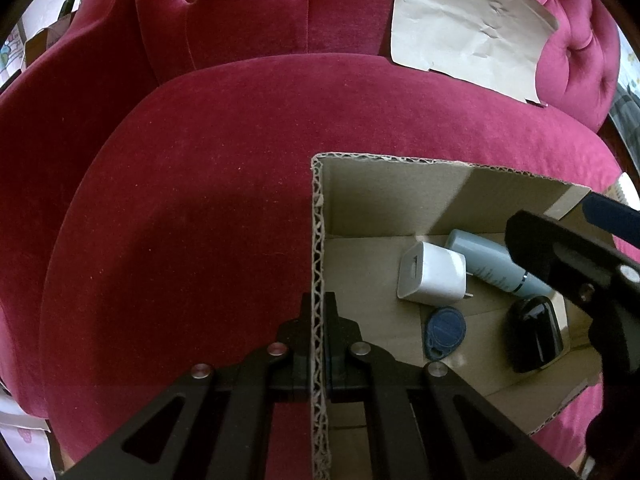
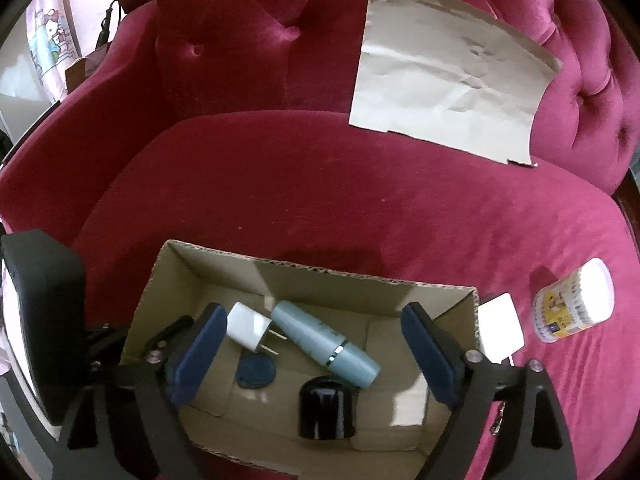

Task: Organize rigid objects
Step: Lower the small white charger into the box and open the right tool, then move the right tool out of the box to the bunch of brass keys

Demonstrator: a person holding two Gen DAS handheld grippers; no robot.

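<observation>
Left wrist: left claw [image 1: 319, 344] clamps cardboard box [image 1: 318, 240] wall.

My right claw [image 2: 314, 354] hung wide open over the cardboard box [image 2: 320, 274] on the red sofa [image 2: 360, 200]. Inside lay a white charger [image 2: 248, 326], a blue-grey tube [image 2: 320, 340], a blue key fob [image 2: 256, 372] and a black cap [image 2: 326, 408], none touched by my fingers.
</observation>
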